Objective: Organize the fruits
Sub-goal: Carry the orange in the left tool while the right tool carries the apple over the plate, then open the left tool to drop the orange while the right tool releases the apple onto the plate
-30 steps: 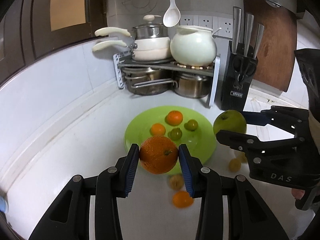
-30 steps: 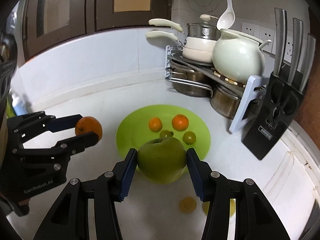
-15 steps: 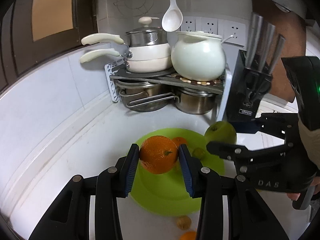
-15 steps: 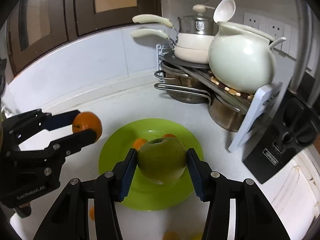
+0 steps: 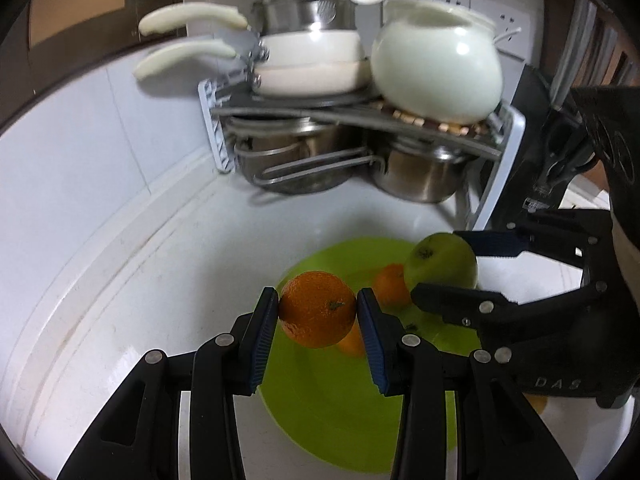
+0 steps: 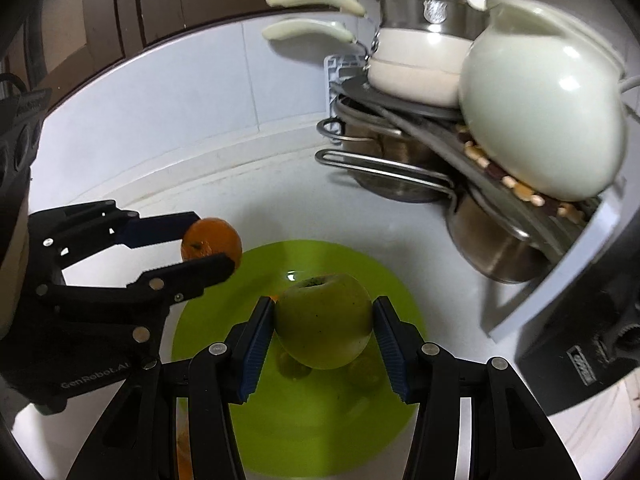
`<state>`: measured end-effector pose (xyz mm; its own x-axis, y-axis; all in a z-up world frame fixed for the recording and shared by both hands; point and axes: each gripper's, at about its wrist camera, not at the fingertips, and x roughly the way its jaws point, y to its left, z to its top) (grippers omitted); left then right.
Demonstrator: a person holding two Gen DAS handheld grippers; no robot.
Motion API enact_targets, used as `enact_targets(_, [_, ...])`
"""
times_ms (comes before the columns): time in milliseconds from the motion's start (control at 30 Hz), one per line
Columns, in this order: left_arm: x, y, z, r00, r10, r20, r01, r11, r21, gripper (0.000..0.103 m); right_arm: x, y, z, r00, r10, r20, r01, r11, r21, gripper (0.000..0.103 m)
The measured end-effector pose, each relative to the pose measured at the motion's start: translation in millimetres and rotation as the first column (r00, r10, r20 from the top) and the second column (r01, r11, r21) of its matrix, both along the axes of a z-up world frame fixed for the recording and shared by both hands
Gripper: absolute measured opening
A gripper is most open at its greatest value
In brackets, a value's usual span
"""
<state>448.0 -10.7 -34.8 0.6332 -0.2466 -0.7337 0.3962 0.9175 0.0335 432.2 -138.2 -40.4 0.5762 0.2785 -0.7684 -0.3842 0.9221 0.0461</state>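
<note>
Orange (image 5: 317, 309) clamped in left tool (image 5: 318, 334), green apple (image 6: 323, 320) clamped in right tool (image 6: 323, 344), both above green plate (image 6: 320, 444).

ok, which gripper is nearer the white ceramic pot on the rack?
Right. The right gripper, shut on the green apple, hangs over the green plate on the side toward the white pot. The left gripper, shut on the orange, is at the plate's far side.

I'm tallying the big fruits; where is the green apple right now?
The round green apple is clamped in the right hand-held gripper, over the round lime-green plastic plate, right of the held orange.
</note>
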Motion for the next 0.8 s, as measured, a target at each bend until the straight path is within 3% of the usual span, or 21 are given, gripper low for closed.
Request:
enact_targets(467, [2.7,12.3,-25.3,0.995,-0.001,-0.095,0.0,1.0,-0.008,0.041,21.3,17.4,-27.2,0.998,0.033,-0.054,-0.034,0.999,-0.017,0.051])
enact_targets(800, [-11.8,17.5,-9.6,0.998,0.022,-0.056,-0.025,0.999,-0.045,0.045,5.7,14.7,-8.9,1.0,0.015,0.013,-0.014,0.999,-0.032,0.057])
